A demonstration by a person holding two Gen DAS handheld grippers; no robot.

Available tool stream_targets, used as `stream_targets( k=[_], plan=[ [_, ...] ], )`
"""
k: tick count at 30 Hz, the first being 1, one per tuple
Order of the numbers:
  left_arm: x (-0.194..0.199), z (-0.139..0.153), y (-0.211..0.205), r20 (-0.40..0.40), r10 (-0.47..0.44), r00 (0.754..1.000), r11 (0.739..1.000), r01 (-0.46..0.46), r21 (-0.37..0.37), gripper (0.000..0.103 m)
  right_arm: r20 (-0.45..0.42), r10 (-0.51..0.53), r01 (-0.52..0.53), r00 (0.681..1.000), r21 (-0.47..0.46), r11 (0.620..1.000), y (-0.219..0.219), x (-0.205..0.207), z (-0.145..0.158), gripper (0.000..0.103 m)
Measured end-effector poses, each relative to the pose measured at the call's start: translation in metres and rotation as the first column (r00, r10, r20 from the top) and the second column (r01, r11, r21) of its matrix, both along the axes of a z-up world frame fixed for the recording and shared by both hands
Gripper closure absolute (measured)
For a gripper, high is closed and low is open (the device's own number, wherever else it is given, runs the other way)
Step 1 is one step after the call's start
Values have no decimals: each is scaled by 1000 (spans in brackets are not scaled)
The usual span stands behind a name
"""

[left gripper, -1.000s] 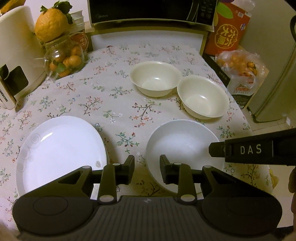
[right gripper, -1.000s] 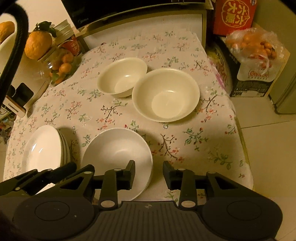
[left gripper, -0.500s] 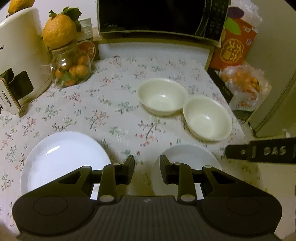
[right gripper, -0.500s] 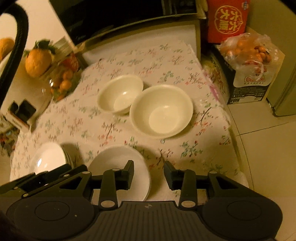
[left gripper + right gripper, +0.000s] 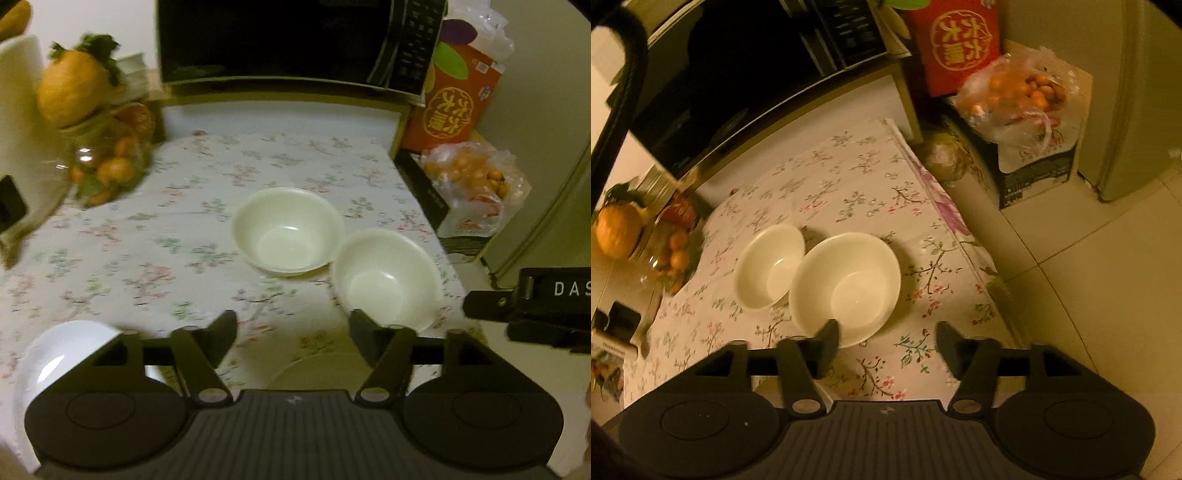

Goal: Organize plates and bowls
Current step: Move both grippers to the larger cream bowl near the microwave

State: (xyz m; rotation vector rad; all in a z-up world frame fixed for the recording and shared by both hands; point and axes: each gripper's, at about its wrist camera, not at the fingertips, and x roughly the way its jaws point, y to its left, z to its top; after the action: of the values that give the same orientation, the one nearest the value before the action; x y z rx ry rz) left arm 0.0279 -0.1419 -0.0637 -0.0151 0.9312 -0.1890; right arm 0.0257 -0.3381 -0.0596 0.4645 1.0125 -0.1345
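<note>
Cream bowls: far bowl (image 5: 288,230) touching near bowl (image 5: 386,278) mid-tablecloth (image 5: 184,221); white plate (image 5: 55,354) and shallow dish (image 5: 317,371) under left gripper (image 5: 291,338), fingers spread, empty. Right view: right gripper (image 5: 884,345) spread above larger bowl (image 5: 846,284). Likely next: drop, pinch rim, nest bowls.

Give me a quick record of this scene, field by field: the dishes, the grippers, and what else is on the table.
bowls: far bowl and near bowl, cream, empty, side by side
plates: white plate near left; shallow white dish under left gripper
left gripper: open, empty
right gripper: open, empty
table: floral tablecloth
other: fruit jar, microwave
</note>
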Motion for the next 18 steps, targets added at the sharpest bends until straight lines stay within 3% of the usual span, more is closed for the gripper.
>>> stream_targets(
  k=[6,12,18],
  plan=[
    [33,-15,0,-87,34,996,993,-44,-112,39,-38,-39,42,999,70,997,-13,12,-9,40],
    [43,-25,-5,-117,22,993,987,-40,-155,56,-55,-45,47,997,19,999,-21,28,-13,40],
    [51,-35,-11,-142,-3,990,984,-22,-178,57,-85,-6,4,996,-27,1000,-15,46,-29,41]
  ],
)
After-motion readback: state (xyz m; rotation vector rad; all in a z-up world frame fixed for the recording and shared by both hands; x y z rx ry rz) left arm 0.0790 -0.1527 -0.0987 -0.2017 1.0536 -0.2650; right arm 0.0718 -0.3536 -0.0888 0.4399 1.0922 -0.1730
